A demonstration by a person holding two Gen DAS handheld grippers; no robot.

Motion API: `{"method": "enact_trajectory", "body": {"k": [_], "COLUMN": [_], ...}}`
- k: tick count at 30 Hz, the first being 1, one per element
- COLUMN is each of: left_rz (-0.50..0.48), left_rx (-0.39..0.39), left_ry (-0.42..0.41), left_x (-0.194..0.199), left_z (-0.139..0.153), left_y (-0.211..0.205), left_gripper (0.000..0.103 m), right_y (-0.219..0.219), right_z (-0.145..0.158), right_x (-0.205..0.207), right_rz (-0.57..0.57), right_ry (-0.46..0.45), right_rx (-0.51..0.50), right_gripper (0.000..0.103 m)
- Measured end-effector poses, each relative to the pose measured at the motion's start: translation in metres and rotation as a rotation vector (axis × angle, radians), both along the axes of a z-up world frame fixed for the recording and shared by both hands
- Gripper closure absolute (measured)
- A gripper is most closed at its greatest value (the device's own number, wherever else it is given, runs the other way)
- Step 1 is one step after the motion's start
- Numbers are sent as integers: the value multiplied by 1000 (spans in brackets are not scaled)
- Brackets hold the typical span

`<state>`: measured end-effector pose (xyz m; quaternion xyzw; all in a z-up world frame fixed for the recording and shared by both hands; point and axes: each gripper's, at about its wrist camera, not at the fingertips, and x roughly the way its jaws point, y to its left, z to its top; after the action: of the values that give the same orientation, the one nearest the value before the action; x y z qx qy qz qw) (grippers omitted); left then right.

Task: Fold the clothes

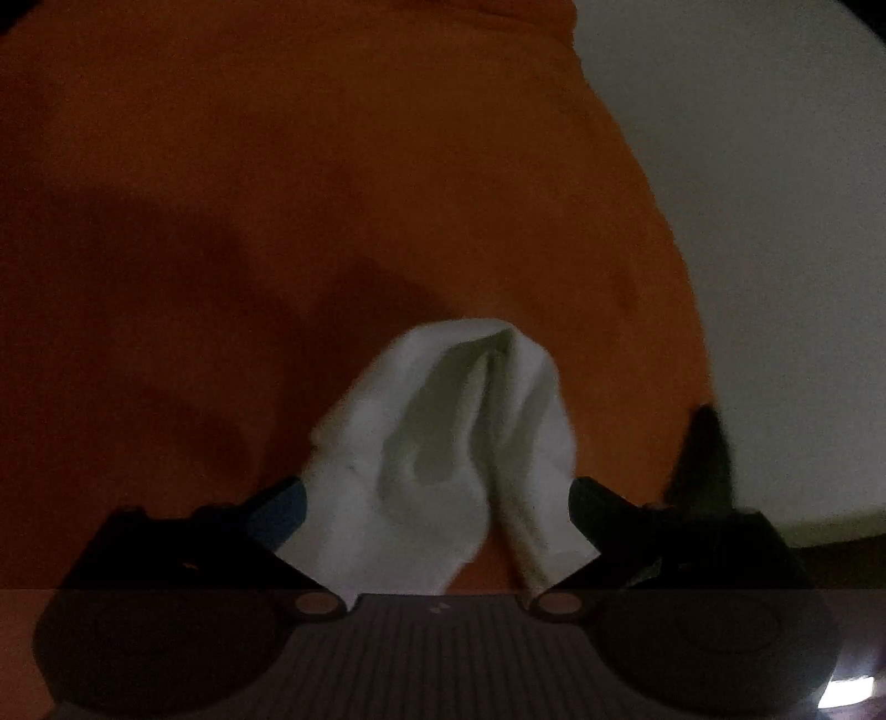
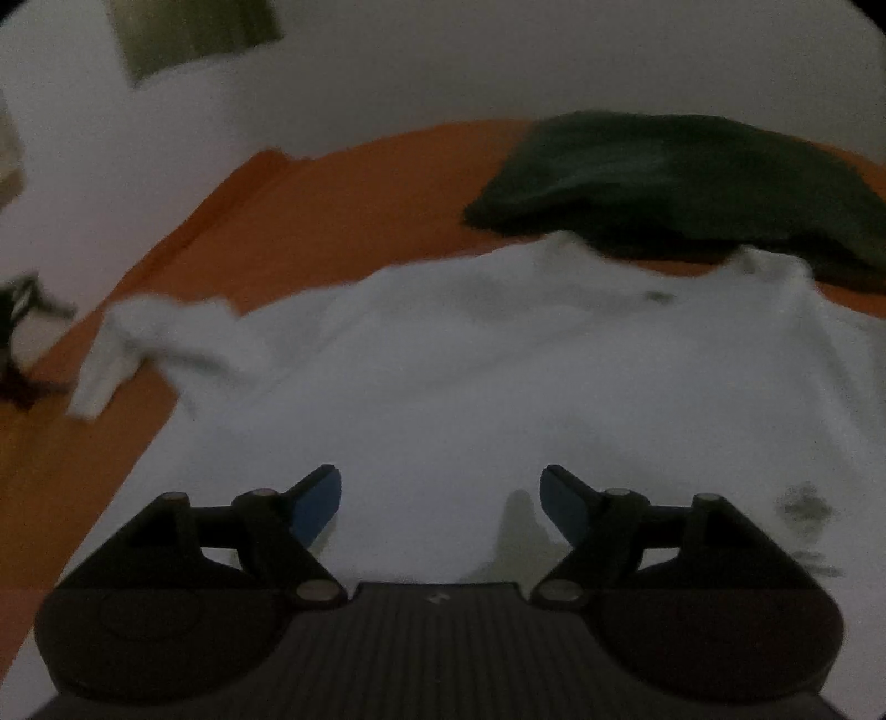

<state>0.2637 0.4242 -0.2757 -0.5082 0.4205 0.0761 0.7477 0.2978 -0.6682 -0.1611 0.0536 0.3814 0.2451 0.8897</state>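
An orange sheet (image 2: 343,216) covers the bed, filling most of the left wrist view and running as a curved band toward a pale wall (image 2: 421,66) in the right wrist view. The lighting is dim and both views are soft with blur. A white shirt (image 2: 498,354) lies spread flat on the sheet, its body broad and fairly smooth, with one sleeve (image 2: 138,343) bunched and trailing off to the left, close to the bed's edge. A small dark mark shows on the cloth at lower right. At the shirt's far end a dark green garment (image 2: 681,177) lies in a heap, touching or slightly overlapping the collar area. On the wall at upper left hangs a greenish rectangle (image 2: 194,33), too blurred to identify, and a dark object (image 2: 22,332) sits on the pale floor beyond the bed's left edge. The right gripper (image 2: 440,498) hovers over the shirt's near part with its jaws apart and nothing pressed between the blue pads. In the left wrist view, the left gripper (image 1: 437,498) has its jaws spread wide; a crumpled white fold of cloth (image 1: 443,443) rises between them over the sheet, touching neither pad firmly. Pale floor or wall (image 1: 775,221) shows past the sheet's right edge.
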Motion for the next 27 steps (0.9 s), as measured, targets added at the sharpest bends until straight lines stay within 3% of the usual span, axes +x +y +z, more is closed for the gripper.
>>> {"method": "enact_trajectory", "body": {"k": [8,10,11,12,14,16,18,21,22,25,26,27], "left_rz": [215,250,275,301,310,296,238,172,149,57,29,1], "left_rx": [-225,-231,-202,-160,-51,136,365,673,739,568,461,354], "left_ry": [21,43,64,86,76,35,-95,-381,-454,-307,-218,-130], "left_x": [23,28,29,29,30,31,29,13,7,17,19,20], "left_z": [-31,-38,-38,-37,-25,3,44,100,114,113,100,87], "left_y": [-5,-9,-12,-16,-21,-35,-54,-81,-86,-71,-66,-61], "left_gripper": [1,10,30,63,101,101,102,103,103,97,80,56], "right_y": [34,35,36,37,36,40,42,45,46,49,50,51], "right_z": [-4,-10,-11,-14,-17,-18,-18,-18,-18,-21,-21,-22], "right_x": [-23,-27,-30,-33,-41,-47,-50,-51,-51,-50,-49,-49], "right_rz": [77,72,70,68,68,75,77,81,82,80,82,83], "right_ry": [-10,4,8,7,-1,-21,-27,-34,-36,-32,-31,-31], "right_rx": [-77,-86,-93,-99,-113,-136,-138,-130,-126,-128,-127,-125], "right_gripper": [17,17,17,17,16,16,15,14,13,11,10,10]}}
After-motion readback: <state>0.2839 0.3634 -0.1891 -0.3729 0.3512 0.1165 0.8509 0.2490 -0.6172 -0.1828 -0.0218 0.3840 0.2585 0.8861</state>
